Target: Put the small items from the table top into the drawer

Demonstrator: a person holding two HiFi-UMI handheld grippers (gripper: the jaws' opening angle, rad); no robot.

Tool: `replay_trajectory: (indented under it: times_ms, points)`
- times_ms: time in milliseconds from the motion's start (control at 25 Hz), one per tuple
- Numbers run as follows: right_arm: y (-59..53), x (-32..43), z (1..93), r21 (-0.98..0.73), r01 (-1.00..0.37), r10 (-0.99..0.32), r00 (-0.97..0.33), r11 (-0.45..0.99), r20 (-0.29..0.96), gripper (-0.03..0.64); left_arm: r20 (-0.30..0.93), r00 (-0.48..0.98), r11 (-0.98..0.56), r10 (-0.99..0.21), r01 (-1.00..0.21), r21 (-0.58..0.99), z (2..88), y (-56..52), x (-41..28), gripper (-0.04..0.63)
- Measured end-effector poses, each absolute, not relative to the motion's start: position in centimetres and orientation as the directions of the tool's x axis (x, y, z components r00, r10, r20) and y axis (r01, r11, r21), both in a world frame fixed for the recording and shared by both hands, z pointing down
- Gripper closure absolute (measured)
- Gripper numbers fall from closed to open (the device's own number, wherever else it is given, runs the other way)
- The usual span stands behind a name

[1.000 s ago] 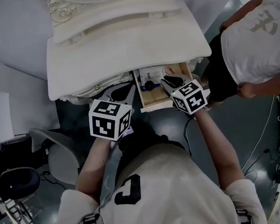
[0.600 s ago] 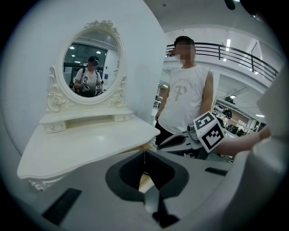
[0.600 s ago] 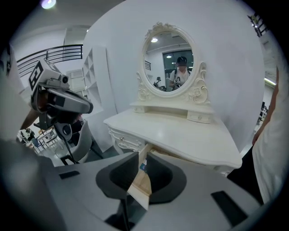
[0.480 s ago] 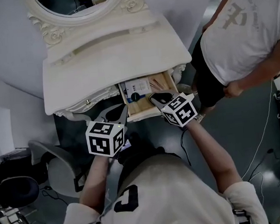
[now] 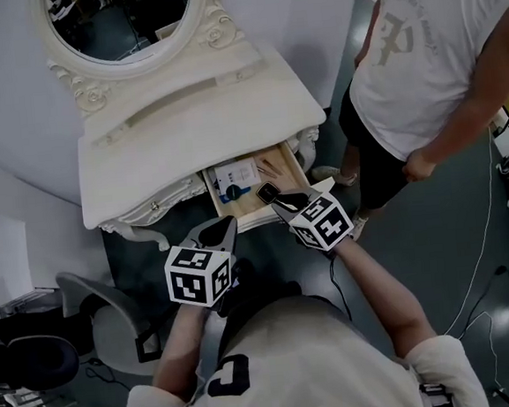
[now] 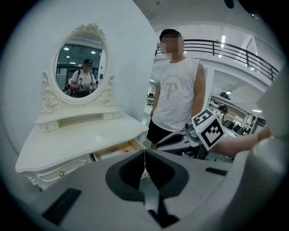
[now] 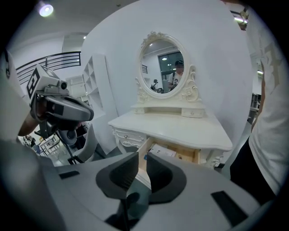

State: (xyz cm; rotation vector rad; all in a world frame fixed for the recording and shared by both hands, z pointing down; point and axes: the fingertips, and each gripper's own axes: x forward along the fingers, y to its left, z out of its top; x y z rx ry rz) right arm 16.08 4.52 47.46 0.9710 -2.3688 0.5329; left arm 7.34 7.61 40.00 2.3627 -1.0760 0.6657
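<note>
Right gripper (image 5: 268, 192) slightly apart, empty, at the open drawer (image 5: 281, 164); left gripper (image 5: 224, 228) together.

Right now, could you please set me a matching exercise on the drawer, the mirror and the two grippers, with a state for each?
Things:
1. drawer
2. mirror
3. left gripper
4. right gripper

States:
A. jaws a little apart, nothing between them
B. pulled open, items inside
C. jaws together, nothing between them
D. oval, in a white carved frame

Pairs: 1-B, 2-D, 3-C, 4-A
</note>
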Motion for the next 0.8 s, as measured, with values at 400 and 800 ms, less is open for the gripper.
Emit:
replay_trajectory:
  times_ms: [400,800]
  points:
    - [8.3,16.9,48.3,-0.252,-0.746,-0.525,-0.628,0.617,0.574,0.546,0.627,0.567,-0.603,-0.535,-0.775,0.186,40.4,11.5,8.5,0.538]
    - [10.2,15.0,48.6,-0.292,-0.806,-0.569,-0.576,0.515,0.587,0.546,0.617,0.622,-0.655,-0.482,-0.724,0.218,40.7,12.0,5.4,0.538]
